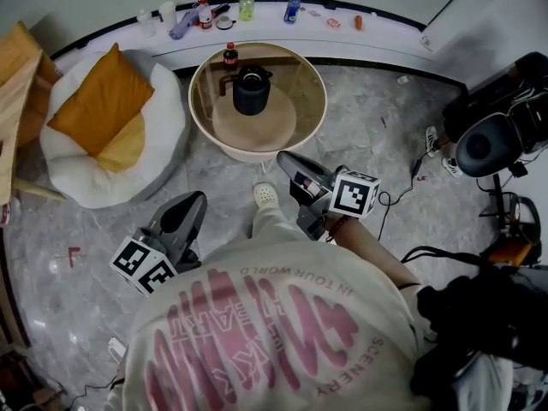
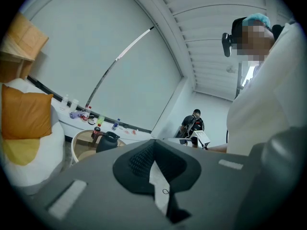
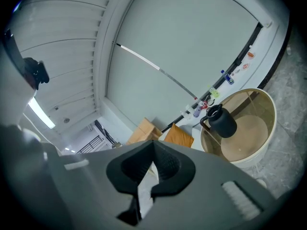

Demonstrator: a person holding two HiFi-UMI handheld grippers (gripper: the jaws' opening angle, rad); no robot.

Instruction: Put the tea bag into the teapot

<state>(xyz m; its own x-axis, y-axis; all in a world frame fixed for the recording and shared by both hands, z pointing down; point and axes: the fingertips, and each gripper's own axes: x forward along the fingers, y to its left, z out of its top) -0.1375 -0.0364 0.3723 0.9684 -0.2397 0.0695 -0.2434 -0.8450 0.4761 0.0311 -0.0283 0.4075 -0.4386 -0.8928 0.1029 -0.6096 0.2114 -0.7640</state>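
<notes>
A dark teapot point(image 1: 251, 92) stands on a round glass-topped table point(image 1: 257, 154) ahead of me, with a small cola bottle point(image 1: 229, 56) behind it. I cannot make out a tea bag in any view. My left gripper point(image 1: 199, 197) is held at waist height, well short of the table, jaws together and nothing between them. My right gripper point(image 1: 282, 155) hangs just in front of the table's near rim, also shut and holding nothing. The left gripper view shows the teapot point(image 2: 107, 142) far off beyond the left gripper point(image 2: 153, 142). The right gripper point(image 3: 153, 143) has the teapot point(image 3: 223, 122) to its right.
A white beanbag with orange cushions point(image 1: 103, 118) lies left of the table. A curved ledge point(image 1: 282, 32) behind holds several bottles and cups. Bags, gear and cables point(image 1: 497, 144) crowd the right side. Another person point(image 2: 193, 123) stands far off. My shoe point(image 1: 265, 195) is near the table.
</notes>
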